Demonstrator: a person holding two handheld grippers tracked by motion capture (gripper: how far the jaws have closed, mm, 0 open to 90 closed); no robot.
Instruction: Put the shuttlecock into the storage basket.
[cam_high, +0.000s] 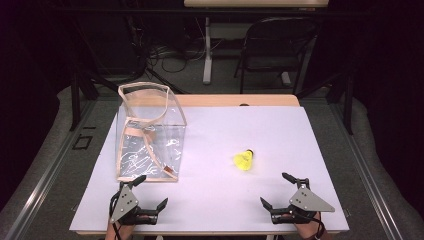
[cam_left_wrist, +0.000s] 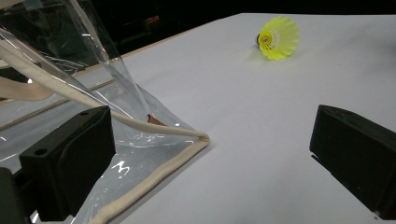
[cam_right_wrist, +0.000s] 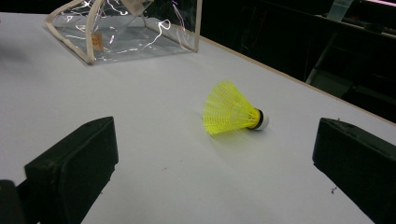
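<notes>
In the high view we see the white counter (cam_high: 215, 200) with a yellow shuttlecock (cam_high: 244, 160) lying on its side a little toward three o'clock of the middle, and a clear plastic bag (cam_high: 150, 135) with cream trim standing upright toward nine o'clock, its mouth open at the top. We hold the left gripper (cam_high: 151, 191) at about seven o'clock, jaws spread wide with nothing between them, one jaw tip just beside the bag's near corner. The right gripper (cam_high: 272, 189) sits at about five o'clock, jaws likewise spread and empty, near the shuttlecock but apart from it. A dark folding chair (cam_high: 275, 45) stands beyond the counter at one o'clock. In the left gripper view our two black jaws stand far apart around bare counter (cam_left_wrist: 261, 140); the bag (cam_left_wrist: 116, 140) lies at nine o'clock, its cream-edged corner reaching toward the middle just past the left jaw, and the shuttlecock (cam_left_wrist: 279, 37) rests at one o'clock, well apart. In the right gripper view the jaws are again wide open, and the shuttlecock (cam_right_wrist: 231, 113) lies on the counter (cam_right_wrist: 140, 116) between and beyond them, its net skirt pointing toward nine o'clock and its white cork toward three; the bag (cam_right_wrist: 126, 32) sits far off at eleven o'clock.
</notes>
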